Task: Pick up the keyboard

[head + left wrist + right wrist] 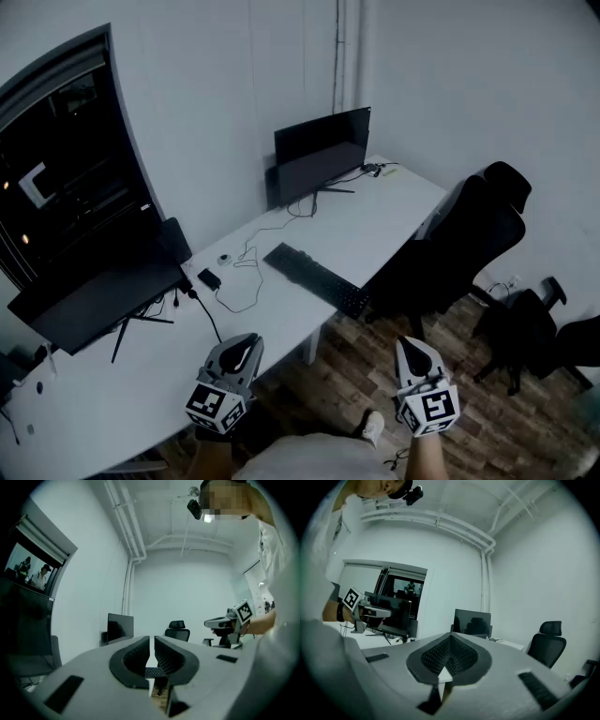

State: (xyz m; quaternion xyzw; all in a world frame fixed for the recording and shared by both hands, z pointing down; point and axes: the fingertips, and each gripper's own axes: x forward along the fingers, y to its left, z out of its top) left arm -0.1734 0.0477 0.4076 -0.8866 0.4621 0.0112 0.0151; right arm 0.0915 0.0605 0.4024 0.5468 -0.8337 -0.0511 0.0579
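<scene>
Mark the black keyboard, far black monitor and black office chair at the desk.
black keyboard [317, 277]: head view, middle of key field
far black monitor [322, 153]: head view, screen centre
black office chair [472, 232]: head view, backrest

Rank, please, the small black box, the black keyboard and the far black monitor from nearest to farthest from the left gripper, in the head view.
From the left gripper:
1. Small black box, straight ahead on the white desk.
2. Black keyboard, ahead to the right.
3. Far black monitor, at the desk's back end.
</scene>
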